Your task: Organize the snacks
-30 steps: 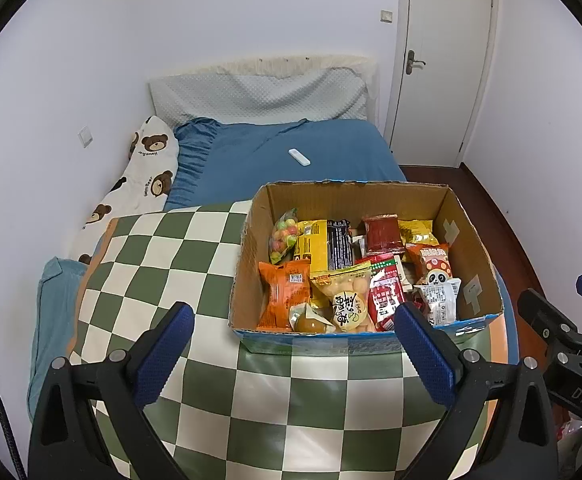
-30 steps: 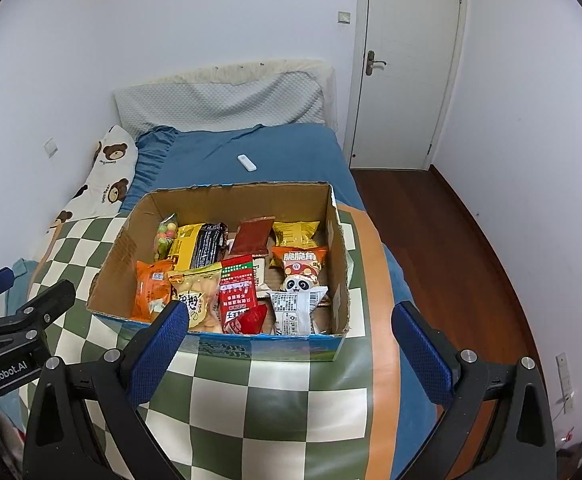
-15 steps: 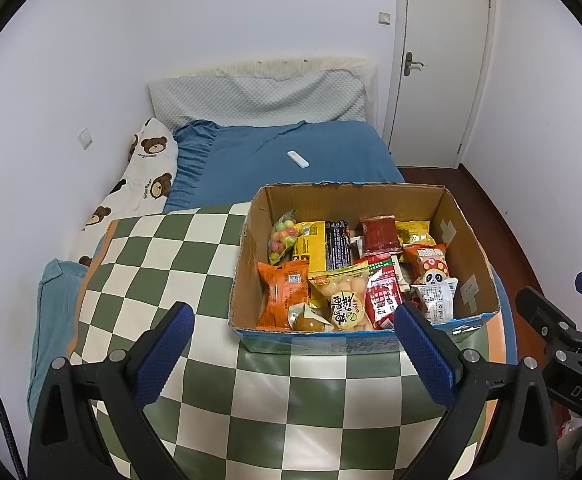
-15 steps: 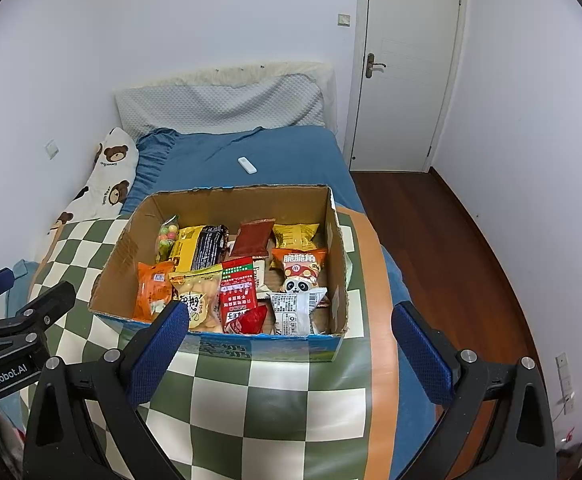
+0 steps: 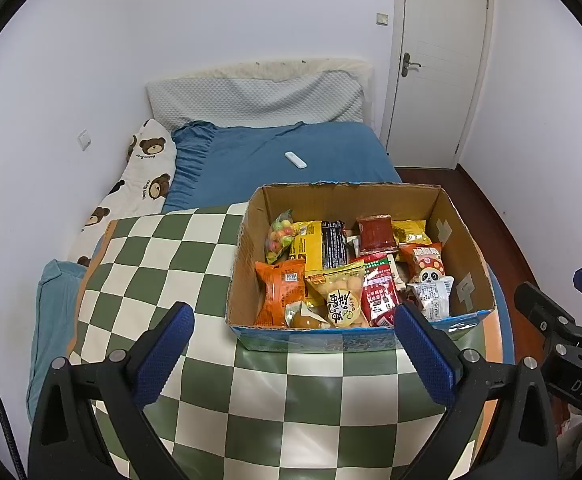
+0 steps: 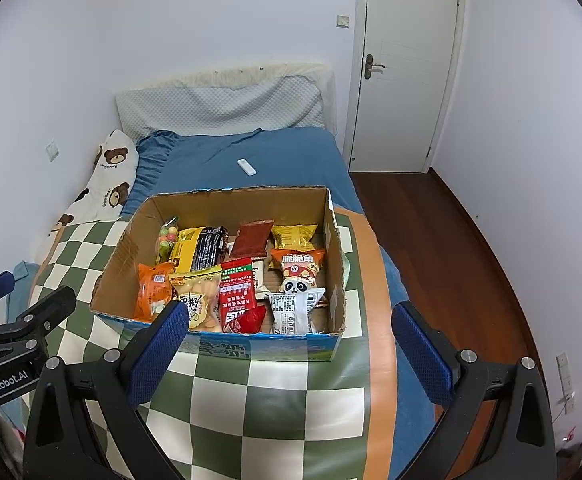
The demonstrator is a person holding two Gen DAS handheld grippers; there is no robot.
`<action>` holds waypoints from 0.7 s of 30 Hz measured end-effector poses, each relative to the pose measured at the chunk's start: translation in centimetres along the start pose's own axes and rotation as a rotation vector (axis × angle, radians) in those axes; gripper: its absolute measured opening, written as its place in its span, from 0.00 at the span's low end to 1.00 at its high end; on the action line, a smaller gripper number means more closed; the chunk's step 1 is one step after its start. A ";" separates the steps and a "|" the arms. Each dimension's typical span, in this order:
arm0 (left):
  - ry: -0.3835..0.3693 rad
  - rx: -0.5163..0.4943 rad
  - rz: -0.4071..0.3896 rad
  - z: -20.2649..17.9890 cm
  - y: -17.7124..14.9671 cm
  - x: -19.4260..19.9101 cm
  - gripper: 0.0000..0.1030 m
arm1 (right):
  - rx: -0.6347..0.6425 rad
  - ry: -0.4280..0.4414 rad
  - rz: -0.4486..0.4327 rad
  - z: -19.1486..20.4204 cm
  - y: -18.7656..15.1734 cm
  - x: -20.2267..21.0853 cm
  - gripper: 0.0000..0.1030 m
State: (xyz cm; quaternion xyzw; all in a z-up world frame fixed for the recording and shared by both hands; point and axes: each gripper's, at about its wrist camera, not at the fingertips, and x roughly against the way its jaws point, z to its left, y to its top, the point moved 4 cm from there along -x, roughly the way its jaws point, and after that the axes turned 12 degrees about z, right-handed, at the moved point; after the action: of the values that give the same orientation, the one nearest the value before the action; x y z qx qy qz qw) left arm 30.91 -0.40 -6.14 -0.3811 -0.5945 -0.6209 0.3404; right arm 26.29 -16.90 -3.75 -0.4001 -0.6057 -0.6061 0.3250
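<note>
An open cardboard box point(image 5: 243, 264) point(image 6: 333, 240) full of snack packets stands on a green and white checkered mat point(image 5: 163, 264) point(image 6: 259, 396) on the bed. Inside lie an orange packet point(image 5: 281, 290) point(image 6: 153, 292), a red packet point(image 5: 379, 296) point(image 6: 237, 296), a panda packet point(image 5: 429, 280) point(image 6: 297, 284) and several others. My left gripper point(image 5: 293, 346) is open and empty, above the mat just in front of the box. My right gripper point(image 6: 291, 344) is open and empty at the box's near right corner. Each gripper shows at the edge of the other's view.
A blue bedsheet point(image 5: 251, 160) with a small white remote point(image 5: 295, 159) point(image 6: 246, 166) lies beyond the box. A bear-print pillow point(image 5: 139, 176) and a grey headboard cushion point(image 5: 251, 96) lie against the walls. A closed white door point(image 6: 403, 68) and wood floor point(image 6: 443, 232) are to the right.
Both views have drifted slightly, so the box sits a touch lower and closer. Both grippers stay open and nothing in the box has moved.
</note>
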 end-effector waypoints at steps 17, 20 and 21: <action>-0.003 -0.005 -0.008 0.2 -0.1 0.5 1.00 | -0.008 0.004 -0.005 -0.1 -0.1 1.2 1.00; -0.002 -0.005 -0.008 0.2 -0.1 0.5 1.00 | -0.010 0.003 -0.004 -0.2 -0.1 1.2 1.00; -0.003 -0.004 -0.006 0.2 -0.1 0.5 1.00 | -0.010 0.002 -0.003 -0.2 -0.1 1.3 1.00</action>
State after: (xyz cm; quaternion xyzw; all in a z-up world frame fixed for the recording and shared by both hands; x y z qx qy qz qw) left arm 30.59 -0.20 -5.77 -0.3809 -0.5949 -0.6227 0.3367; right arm 25.56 -16.97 -2.67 -0.4001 -0.6029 -0.6101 0.3228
